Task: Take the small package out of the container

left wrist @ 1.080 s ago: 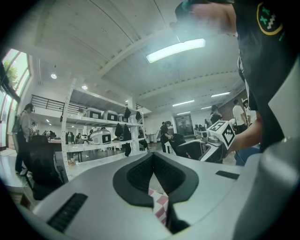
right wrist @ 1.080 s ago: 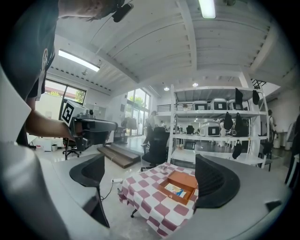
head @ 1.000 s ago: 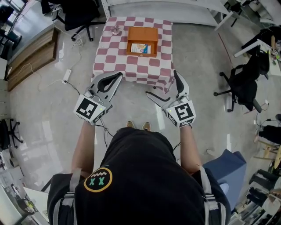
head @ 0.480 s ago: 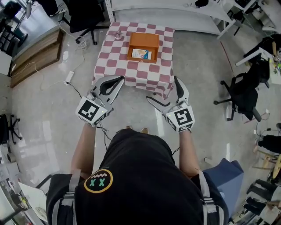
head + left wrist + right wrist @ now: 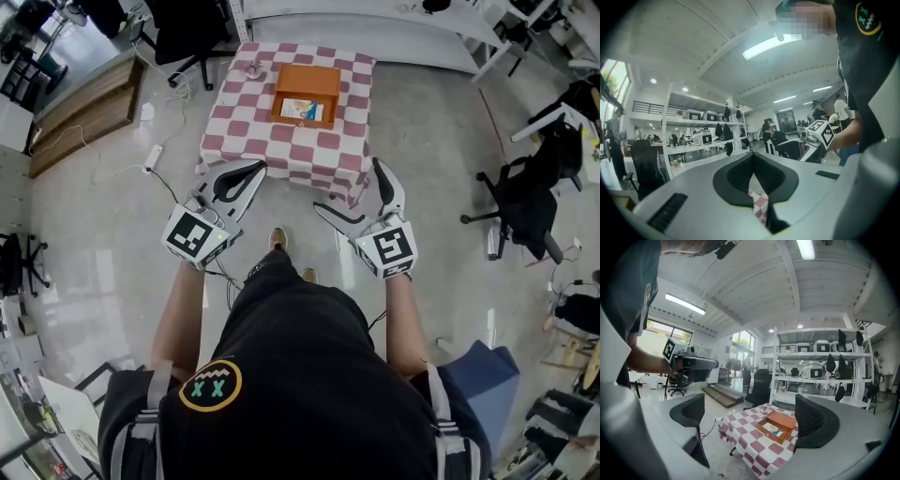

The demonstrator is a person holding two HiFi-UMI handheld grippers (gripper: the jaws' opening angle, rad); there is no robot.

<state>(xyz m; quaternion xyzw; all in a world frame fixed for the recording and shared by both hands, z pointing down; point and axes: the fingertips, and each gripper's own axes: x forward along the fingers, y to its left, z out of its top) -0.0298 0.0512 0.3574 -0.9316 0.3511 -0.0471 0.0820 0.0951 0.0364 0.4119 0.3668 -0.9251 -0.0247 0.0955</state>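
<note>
An orange container (image 5: 306, 92) stands on a table with a red-and-white checked cloth (image 5: 253, 131), far ahead of me. The small package (image 5: 302, 110) lies inside it, pale with blue print. Both grippers hang in the air short of the table's near edge. My left gripper (image 5: 255, 169) is shut, its tips touching with nothing between them. My right gripper (image 5: 352, 190) is open and empty. The right gripper view looks at the container (image 5: 779, 424) and the package (image 5: 772, 429) between its wide-apart pads. In the left gripper view only a sliver of the cloth (image 5: 758, 206) shows below the closed pads.
A small metal object (image 5: 249, 66) sits at the table's far left corner. Office chairs (image 5: 520, 192) stand right of the table and another (image 5: 183, 33) behind it. A low wooden platform (image 5: 80, 117) and a floor cable (image 5: 150, 159) lie to the left.
The person has taken a step toward the table, one foot now forward. Both grippers hold the same pose, left shut and right open.
</note>
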